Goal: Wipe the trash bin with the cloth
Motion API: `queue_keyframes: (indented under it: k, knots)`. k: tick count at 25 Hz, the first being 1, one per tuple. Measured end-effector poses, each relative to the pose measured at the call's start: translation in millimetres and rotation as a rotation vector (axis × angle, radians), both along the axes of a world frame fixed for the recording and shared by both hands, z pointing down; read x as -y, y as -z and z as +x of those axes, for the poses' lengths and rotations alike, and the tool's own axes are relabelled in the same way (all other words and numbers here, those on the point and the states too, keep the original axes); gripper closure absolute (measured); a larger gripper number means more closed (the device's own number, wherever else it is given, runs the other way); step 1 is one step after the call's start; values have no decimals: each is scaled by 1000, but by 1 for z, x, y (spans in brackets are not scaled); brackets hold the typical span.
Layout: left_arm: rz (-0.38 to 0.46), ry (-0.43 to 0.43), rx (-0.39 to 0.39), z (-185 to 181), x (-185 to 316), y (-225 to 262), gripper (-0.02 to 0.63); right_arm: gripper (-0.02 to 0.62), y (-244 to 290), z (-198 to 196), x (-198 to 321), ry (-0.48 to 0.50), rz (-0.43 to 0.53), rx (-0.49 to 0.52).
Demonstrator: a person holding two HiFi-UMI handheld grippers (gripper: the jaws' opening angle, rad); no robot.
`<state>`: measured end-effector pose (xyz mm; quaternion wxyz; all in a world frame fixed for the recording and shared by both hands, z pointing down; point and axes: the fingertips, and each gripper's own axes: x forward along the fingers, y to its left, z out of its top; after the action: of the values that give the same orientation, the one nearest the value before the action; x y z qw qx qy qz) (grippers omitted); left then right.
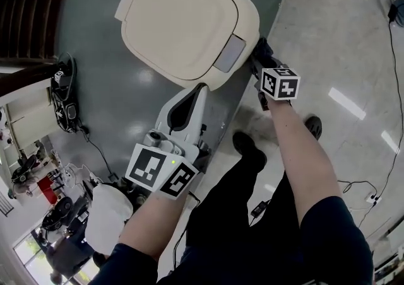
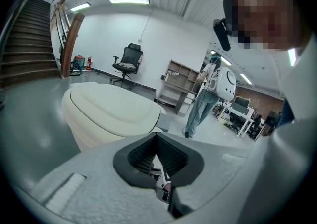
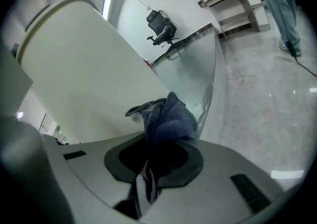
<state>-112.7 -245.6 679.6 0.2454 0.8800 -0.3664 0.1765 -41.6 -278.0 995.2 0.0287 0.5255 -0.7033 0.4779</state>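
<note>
The cream trash bin (image 1: 189, 22) stands on the grey floor with its lid down; it also fills the left gripper view (image 2: 109, 111). My right gripper (image 1: 262, 57) is at the bin's right side, shut on a dark blue cloth (image 1: 265, 47). In the right gripper view the cloth (image 3: 166, 119) bunches out of the shut jaws of the right gripper (image 3: 158, 141), right beside the bin's wall (image 3: 89, 79); contact cannot be told. My left gripper (image 1: 201, 91) points at the bin's near edge, a little short of it. The left gripper (image 2: 157, 139) is shut with nothing in it.
A person in jeans (image 2: 198, 109) stands beyond the bin near shelves (image 2: 181, 82). An office chair (image 2: 128, 62) and a staircase (image 2: 25, 44) lie further back. Cables (image 1: 372, 195) run over the pale floor on the right; white equipment (image 1: 104, 214) sits at lower left.
</note>
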Motion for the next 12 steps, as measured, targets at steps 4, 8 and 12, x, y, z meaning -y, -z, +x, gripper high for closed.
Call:
queue_keyframes:
  k: [4, 8, 12]
  knots:
    - [-13, 12, -9, -1, -1, -1, 603, 534, 46, 3, -4, 9, 55, 4]
    - [-35, 23, -2, 0, 0, -3, 603, 534, 110, 5, -5, 20, 128, 9]
    - [-61, 35, 10, -1, 0, -3, 603, 534, 174, -2, -15, 20, 183, 36]
